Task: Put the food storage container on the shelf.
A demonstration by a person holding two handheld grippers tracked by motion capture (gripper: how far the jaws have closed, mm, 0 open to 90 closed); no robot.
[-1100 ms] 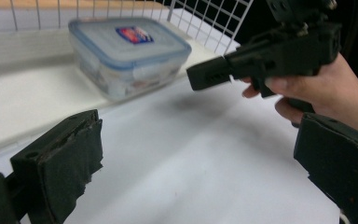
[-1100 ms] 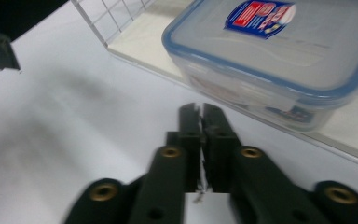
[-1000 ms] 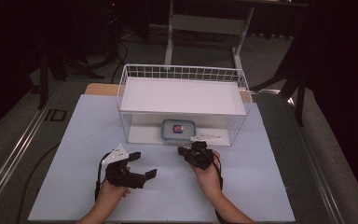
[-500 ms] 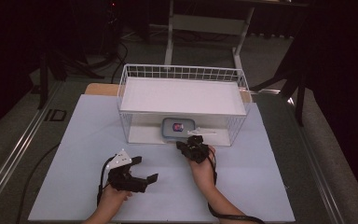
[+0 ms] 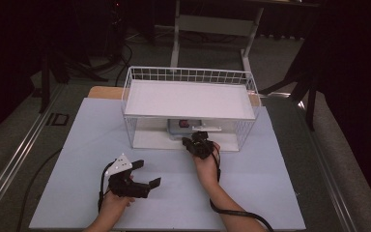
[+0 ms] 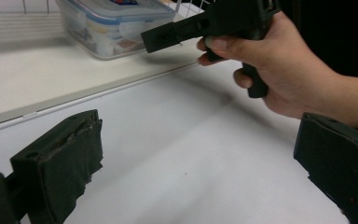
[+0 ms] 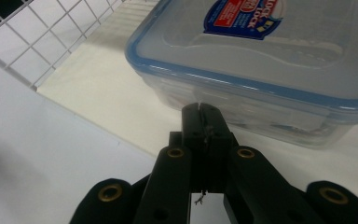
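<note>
A clear plastic food box with a blue-rimmed lid (image 7: 261, 65) sits on the lower level of the white wire rack (image 5: 188, 77), under its upper shelf. The right tongs (image 7: 199, 108), pressed together with nothing between them, point at the box's near wall, just short of it. The left tongs (image 5: 147, 174) rest wide apart over the white surface (image 5: 270, 179), well back from the rack.

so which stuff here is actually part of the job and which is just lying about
In the job:
- clear lidded container
- white wire rack
- right gripper, shut, at the container

Lying about:
- left gripper, open, idle
- desk frame behind the table
</note>
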